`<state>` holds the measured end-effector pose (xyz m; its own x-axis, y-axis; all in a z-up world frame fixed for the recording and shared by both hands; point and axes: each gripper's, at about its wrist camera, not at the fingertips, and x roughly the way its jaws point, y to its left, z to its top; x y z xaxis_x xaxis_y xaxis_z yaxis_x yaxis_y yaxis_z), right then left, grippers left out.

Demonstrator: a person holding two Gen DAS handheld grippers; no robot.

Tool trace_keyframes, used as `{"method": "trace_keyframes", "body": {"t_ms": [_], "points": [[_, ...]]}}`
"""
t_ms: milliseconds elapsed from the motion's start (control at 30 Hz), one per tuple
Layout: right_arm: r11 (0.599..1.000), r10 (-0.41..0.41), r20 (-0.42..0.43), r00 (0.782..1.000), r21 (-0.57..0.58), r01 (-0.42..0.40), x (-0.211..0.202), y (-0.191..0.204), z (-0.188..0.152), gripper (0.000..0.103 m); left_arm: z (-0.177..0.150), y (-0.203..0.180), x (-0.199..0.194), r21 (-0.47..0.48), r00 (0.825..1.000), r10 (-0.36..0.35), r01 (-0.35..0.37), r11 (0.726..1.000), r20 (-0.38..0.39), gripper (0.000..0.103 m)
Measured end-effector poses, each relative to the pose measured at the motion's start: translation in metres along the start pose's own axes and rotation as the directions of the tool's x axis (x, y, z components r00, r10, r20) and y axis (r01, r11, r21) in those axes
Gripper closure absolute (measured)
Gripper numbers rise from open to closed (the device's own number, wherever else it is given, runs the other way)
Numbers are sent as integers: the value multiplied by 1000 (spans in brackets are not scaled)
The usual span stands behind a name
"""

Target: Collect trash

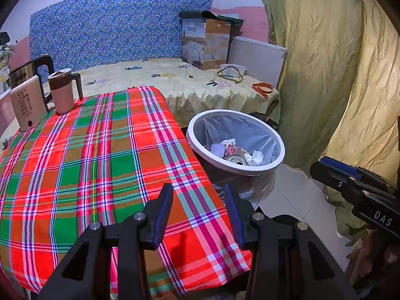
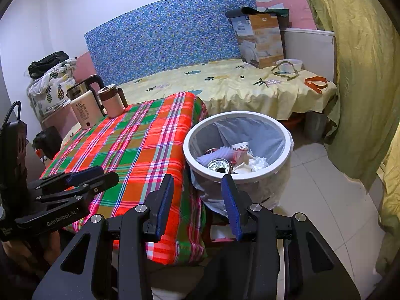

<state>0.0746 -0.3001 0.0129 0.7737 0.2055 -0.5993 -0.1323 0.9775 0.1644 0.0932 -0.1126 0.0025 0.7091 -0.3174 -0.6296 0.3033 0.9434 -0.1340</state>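
At lower centre of both views, left gripper (image 1: pixel 198 212) and right gripper (image 2: pixel 198 206) fingers stand open, empty; trash bin (image 2: pixel 287 147) holds the waste; counter (image 1: pixel 100 150) shows none, so scan before reaching.

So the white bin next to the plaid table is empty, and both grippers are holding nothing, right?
Not quite. The white bin beside the plaid table is not empty: the right wrist view shows a metal can, crumpled paper and other scraps inside. The rest holds: the left gripper and right gripper both hold nothing.
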Motion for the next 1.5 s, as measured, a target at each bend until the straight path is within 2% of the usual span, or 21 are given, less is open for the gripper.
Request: {"method": "trace_keyframes", "body": {"t_ms": [1500], "points": [[1000,1,-3,1000,3,-1,0,0,1,61,-5,3,0,-5,1000,9,-9,1000,-9,59]]}}
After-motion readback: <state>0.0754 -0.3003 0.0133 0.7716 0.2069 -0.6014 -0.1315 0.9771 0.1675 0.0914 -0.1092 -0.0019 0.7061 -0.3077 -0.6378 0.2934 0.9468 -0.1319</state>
